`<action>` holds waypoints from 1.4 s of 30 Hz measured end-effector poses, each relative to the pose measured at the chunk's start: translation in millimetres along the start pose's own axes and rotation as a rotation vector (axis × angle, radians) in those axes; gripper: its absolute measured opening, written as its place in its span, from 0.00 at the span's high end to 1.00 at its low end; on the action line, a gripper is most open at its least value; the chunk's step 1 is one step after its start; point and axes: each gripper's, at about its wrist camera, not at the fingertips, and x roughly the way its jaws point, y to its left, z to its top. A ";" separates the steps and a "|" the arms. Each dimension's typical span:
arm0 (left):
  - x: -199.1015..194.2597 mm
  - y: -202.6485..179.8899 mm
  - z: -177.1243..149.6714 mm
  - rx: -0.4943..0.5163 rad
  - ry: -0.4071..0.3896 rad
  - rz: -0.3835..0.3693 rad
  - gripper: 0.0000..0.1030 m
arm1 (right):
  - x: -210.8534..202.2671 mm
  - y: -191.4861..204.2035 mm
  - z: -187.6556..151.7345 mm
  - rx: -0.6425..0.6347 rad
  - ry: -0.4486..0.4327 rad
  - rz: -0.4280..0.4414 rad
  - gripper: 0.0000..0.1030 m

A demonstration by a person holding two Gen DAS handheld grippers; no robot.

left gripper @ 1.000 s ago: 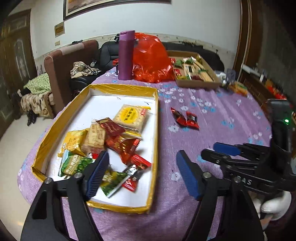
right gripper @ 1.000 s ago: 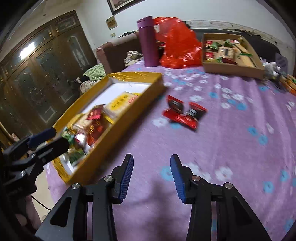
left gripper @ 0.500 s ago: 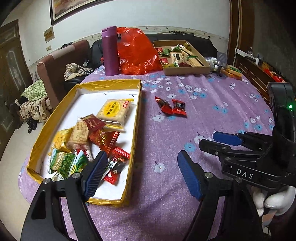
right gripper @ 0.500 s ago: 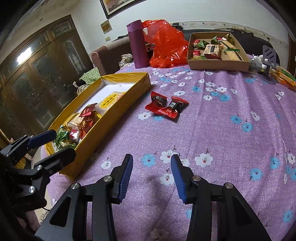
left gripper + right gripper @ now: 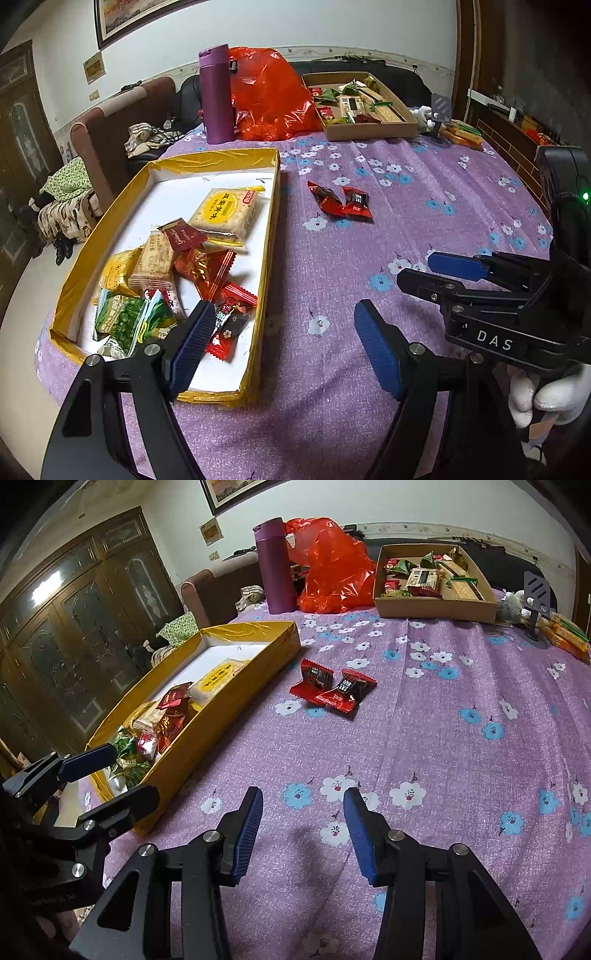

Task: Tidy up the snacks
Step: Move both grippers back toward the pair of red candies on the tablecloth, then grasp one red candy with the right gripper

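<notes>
Two red candy packets [image 5: 341, 201] [image 5: 332, 688] lie together on the purple flowered tablecloth, just right of the gold tray [image 5: 272, 206] [image 5: 229, 701]. The tray holds several wrapped snacks, among them a yellow cracker pack [image 5: 225, 212]. My left gripper [image 5: 284, 332] stands open over the tray's near right corner with nothing between its fingers. My right gripper [image 5: 303, 808] hovers low over bare cloth, well short of the red packets, its jaws opening and empty. Each gripper shows in the other's view: the right gripper [image 5: 436, 269] and the left gripper [image 5: 110, 771].
A brown cardboard box [image 5: 369, 129] [image 5: 432, 609] with several snacks sits at the far side. Beside it are a red plastic bag [image 5: 273, 99] and a purple flask [image 5: 216, 94]. A small phone stand [image 5: 535, 590] and snack bars [image 5: 569, 635] lie far right. Chairs stand behind the table.
The left gripper has shifted right and rolled a little, so the tray now sits further left in its view. The right gripper's jaws have widened slightly. The red packets have not moved.
</notes>
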 end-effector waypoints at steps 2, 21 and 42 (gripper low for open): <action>0.4 -0.6 -0.6 0.002 0.001 0.000 0.24 | 0.2 -0.3 0.2 0.002 0.002 0.000 0.54; -13.6 22.3 2.0 -0.121 -0.094 -0.173 0.24 | 0.8 -28.2 31.6 0.059 -0.038 -0.049 0.50; -3.8 59.8 -1.3 -0.198 -0.130 -0.268 0.24 | 109.8 -40.7 101.1 0.157 0.076 -0.172 0.50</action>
